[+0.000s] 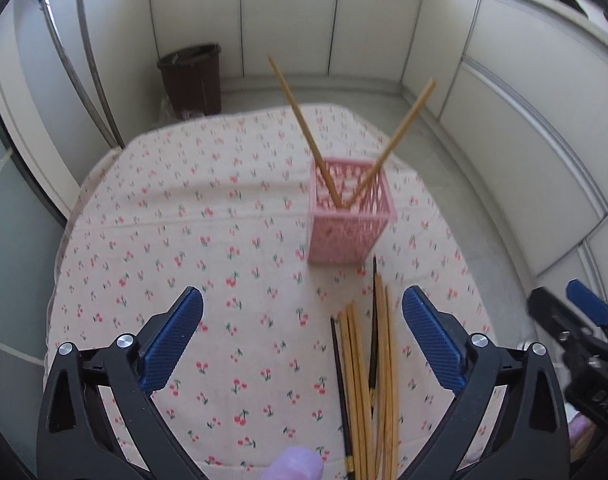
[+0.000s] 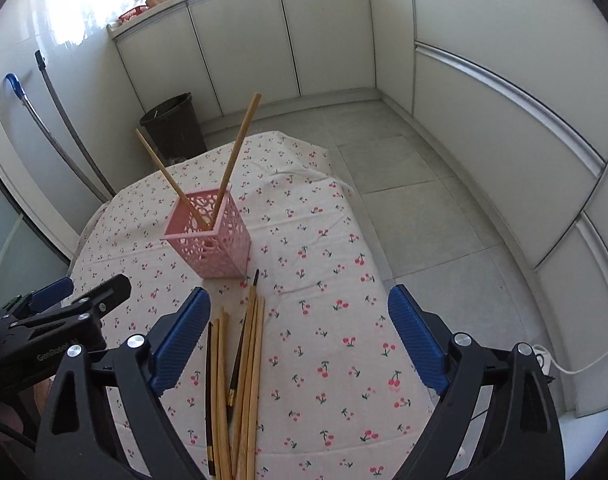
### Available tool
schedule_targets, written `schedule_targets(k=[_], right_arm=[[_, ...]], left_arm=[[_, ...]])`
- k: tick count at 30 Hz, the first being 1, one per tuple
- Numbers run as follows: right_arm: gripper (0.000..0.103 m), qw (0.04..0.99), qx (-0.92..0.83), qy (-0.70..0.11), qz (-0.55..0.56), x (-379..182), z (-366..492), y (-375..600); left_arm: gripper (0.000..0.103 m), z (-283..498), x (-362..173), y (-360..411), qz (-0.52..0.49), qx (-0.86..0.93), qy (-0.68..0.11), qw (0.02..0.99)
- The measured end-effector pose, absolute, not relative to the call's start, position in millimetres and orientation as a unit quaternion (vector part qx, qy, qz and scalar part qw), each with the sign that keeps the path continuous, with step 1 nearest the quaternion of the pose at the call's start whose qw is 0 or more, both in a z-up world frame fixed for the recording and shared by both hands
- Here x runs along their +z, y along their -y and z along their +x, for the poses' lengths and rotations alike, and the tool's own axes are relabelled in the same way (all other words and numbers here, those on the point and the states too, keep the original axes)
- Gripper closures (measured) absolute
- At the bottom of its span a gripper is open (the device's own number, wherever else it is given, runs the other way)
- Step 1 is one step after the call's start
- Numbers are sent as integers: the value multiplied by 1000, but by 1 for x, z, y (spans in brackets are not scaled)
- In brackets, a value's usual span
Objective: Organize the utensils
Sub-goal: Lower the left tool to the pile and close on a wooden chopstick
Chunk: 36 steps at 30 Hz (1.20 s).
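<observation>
A pink openwork holder (image 1: 350,220) stands on the cherry-print tablecloth (image 1: 208,240); it also shows in the right wrist view (image 2: 214,242). Two wooden chopsticks (image 1: 400,136) lean out of it in a V, also in the right wrist view (image 2: 234,164). A pile of wooden and dark chopsticks (image 1: 368,376) lies flat in front of the holder, also in the right wrist view (image 2: 236,380). My left gripper (image 1: 302,332) is open and empty above the cloth, the pile by its right finger. My right gripper (image 2: 300,332) is open and empty, the pile by its left finger.
A brown waste bin (image 1: 192,78) stands on the floor beyond the table. White cabinets (image 2: 504,120) line the back and right. Two hoses (image 1: 84,64) hang by the left wall. The right gripper (image 1: 580,344) shows at the left view's right edge.
</observation>
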State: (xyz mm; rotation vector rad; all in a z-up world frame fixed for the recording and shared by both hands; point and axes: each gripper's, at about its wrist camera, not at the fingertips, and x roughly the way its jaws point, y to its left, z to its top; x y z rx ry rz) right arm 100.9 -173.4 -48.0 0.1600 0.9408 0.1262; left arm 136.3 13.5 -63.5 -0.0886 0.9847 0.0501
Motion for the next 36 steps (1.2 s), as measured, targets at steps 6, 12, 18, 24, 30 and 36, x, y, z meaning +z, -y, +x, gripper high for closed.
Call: schedule_targets(k=[6, 12, 18, 24, 30, 36], right_arm=[[12, 854, 59, -503, 116, -67, 92, 188], [12, 832, 60, -537, 126, -86, 96, 187], [12, 809, 67, -556, 176, -97, 100, 195], [12, 796, 60, -561, 219, -102, 103, 209], [12, 792, 57, -558, 239, -101, 104, 218], [12, 787, 58, -562, 248, -104, 106, 220]], left_arm=[[7, 148, -118, -21, -65, 21, -574, 816], [7, 154, -161, -30, -109, 18, -637, 762], [11, 163, -168, -27, -183, -10, -641, 745], [31, 175, -163, -1, -186, -38, -630, 753], [57, 188, -168, 17, -170, -38, -625, 761], [84, 198, -182, 27, -134, -23, -625, 769]])
